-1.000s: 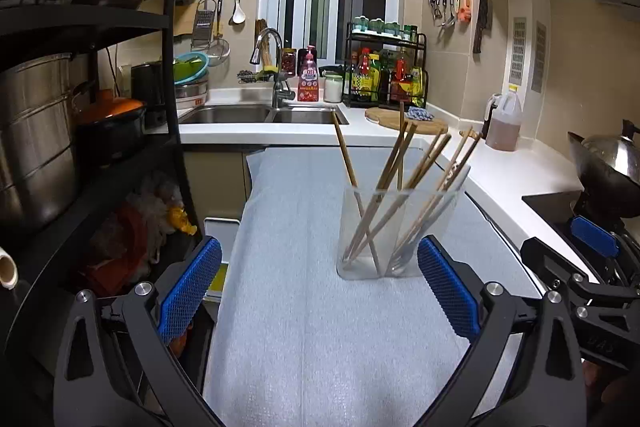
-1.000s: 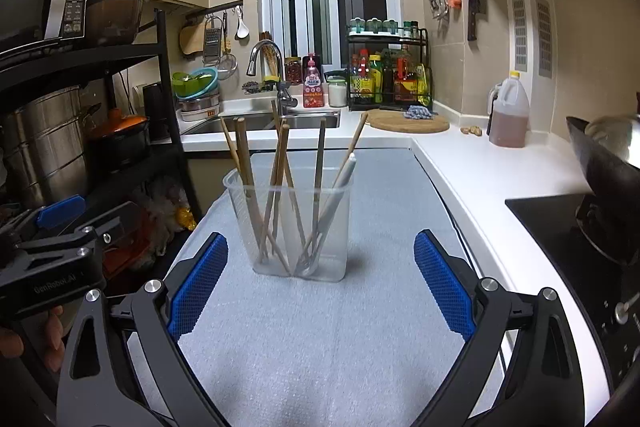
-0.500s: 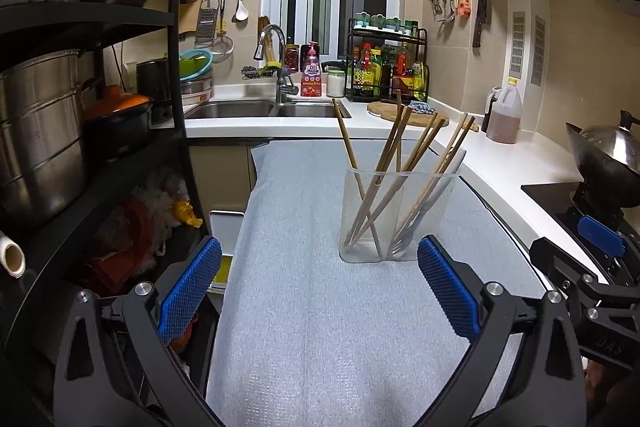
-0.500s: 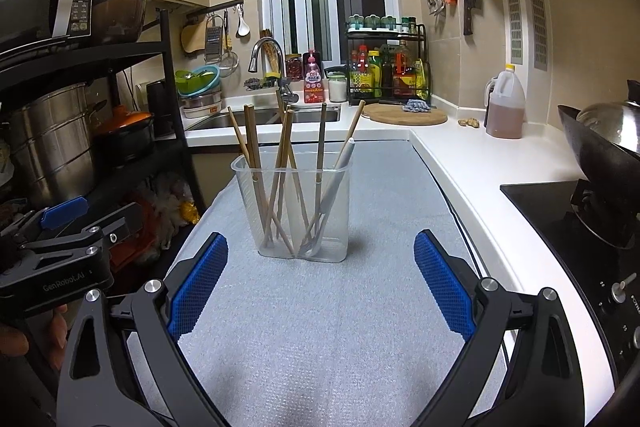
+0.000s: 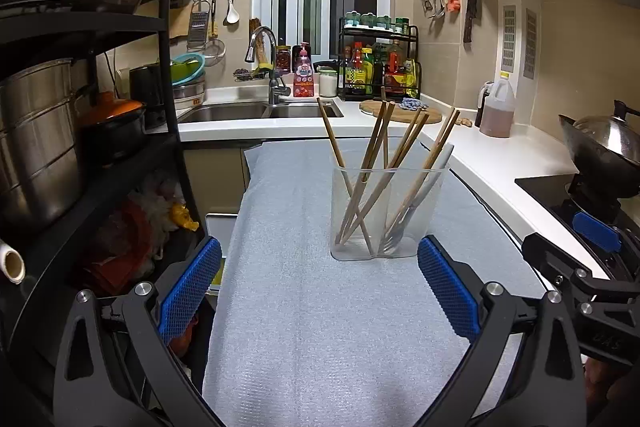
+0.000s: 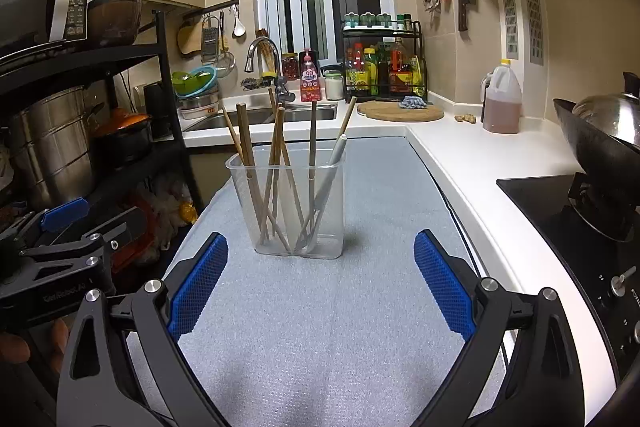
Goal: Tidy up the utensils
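Observation:
A clear plastic utensil holder (image 5: 386, 213) stands upright on a grey-white mat (image 5: 320, 327). It holds several wooden chopsticks (image 5: 376, 163) and a fork with a pale handle (image 5: 420, 195). My left gripper (image 5: 318, 281) is open and empty, a short way back from the holder. The holder also shows in the right wrist view (image 6: 296, 211), with the chopsticks (image 6: 276, 163) and fork (image 6: 326, 187) in it. My right gripper (image 6: 320, 277) is open and empty, in front of the holder. Each gripper shows at the edge of the other's view.
A black shelf rack with steel pots (image 5: 36, 131) stands on the left. A sink (image 5: 256, 113) and bottle rack (image 5: 378, 67) are at the back. A wok (image 6: 600, 135) on a black hob (image 6: 568, 211) and an oil jug (image 6: 502, 99) are on the right counter.
Both grippers have drawn back a little from the holder, which now looks slightly farther away. Both stay open and empty.

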`<state>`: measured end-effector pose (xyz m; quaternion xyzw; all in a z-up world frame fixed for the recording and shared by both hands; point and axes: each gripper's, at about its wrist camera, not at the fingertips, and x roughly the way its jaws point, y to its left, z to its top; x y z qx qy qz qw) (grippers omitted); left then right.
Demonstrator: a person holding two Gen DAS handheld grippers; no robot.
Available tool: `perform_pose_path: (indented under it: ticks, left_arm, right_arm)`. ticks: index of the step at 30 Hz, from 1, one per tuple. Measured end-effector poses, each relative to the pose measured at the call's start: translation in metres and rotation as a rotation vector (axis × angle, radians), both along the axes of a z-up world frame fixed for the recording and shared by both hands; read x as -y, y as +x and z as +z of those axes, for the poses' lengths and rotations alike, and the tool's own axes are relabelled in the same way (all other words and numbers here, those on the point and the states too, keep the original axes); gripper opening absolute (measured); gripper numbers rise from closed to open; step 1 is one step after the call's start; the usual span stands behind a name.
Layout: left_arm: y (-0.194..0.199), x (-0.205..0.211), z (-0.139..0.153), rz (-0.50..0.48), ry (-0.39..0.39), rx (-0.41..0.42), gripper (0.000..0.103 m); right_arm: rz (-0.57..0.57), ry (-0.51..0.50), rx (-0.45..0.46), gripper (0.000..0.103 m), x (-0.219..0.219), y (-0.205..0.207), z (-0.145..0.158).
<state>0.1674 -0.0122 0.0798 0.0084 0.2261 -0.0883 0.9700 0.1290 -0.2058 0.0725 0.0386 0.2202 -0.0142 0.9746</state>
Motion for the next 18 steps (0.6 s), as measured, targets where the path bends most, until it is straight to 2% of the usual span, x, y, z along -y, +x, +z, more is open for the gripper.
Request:
perform_pose_path:
  ticks: [18]
  left_arm:
    - [0.0056, -0.0033, -0.0065, 0.016, -0.016, -0.038, 0.095]
  right_arm:
    - [0.01, -0.011, -0.01, 0.094, -0.0033, 0.0021, -0.0033]
